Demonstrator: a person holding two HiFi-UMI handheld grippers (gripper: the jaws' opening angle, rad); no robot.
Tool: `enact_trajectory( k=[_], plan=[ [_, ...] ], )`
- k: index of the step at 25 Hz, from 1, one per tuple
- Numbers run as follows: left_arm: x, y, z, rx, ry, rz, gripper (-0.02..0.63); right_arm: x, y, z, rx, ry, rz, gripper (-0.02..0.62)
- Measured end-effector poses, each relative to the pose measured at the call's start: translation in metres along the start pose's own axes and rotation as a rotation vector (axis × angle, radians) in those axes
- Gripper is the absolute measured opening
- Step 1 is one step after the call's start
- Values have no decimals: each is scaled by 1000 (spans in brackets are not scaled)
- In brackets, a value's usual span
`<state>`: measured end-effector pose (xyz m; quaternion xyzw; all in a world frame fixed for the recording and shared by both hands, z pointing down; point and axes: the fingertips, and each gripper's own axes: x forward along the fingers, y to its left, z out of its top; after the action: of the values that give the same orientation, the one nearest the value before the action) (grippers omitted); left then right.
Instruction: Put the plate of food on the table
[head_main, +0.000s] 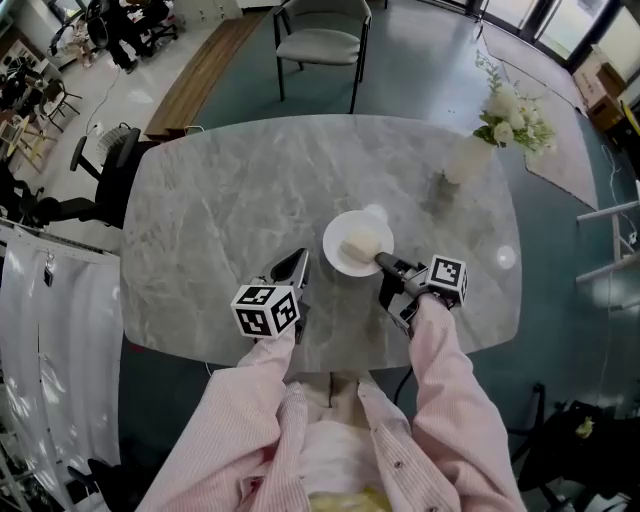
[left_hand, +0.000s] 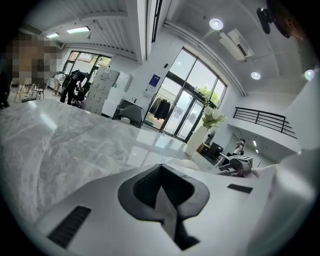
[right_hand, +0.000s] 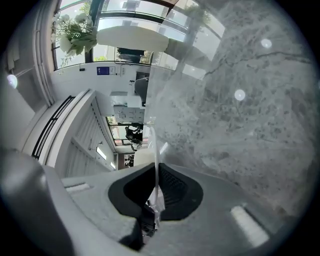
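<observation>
A white plate (head_main: 343, 262) with a pale block of food (head_main: 361, 243) is on or just over the grey marble table (head_main: 220, 210), near its front edge; which of the two I cannot tell. My right gripper (head_main: 383, 263) is shut on the plate's right rim. In the right gripper view the thin rim (right_hand: 155, 150) runs edge-on between the pads of the right gripper (right_hand: 156, 192). My left gripper (head_main: 297, 265) sits just left of the plate, apart from it, shut and empty. In the left gripper view the left gripper (left_hand: 162, 192) shows its pads meeting.
A white vase (head_main: 465, 158) with pale flowers (head_main: 512, 115) stands at the table's far right. A grey chair (head_main: 320, 45) is behind the table, an office chair (head_main: 100, 160) at its left. A wooden bench (head_main: 195, 75) lies beyond.
</observation>
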<state>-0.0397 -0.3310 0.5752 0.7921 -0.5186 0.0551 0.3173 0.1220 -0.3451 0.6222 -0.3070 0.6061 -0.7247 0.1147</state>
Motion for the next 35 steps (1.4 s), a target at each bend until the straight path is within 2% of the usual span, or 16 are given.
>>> enact_trajectory(
  k=[6, 11, 13, 19, 29, 35],
  plan=[
    [10, 8, -15, -37, 59, 4, -3, 13, -14, -4, 34, -2, -36, 15],
    [18, 14, -25, -54, 88, 3, -3, 22, -18, 4, -36, -13, -42, 15],
    [19, 16, -30, -60, 98, 4, -3, 23, -21, 2, -34, -15, -55, 15],
    [23, 18, -38, -75, 113, 5, -3, 24, -25, -2, -13, -25, -101, 15],
    [23, 17, -43, -80, 122, 9, -3, 24, -25, -2, -51, -48, -143, 15],
    [22, 17, -46, -84, 124, 14, -3, 23, -25, -1, -156, -48, -212, 18]
  ],
)
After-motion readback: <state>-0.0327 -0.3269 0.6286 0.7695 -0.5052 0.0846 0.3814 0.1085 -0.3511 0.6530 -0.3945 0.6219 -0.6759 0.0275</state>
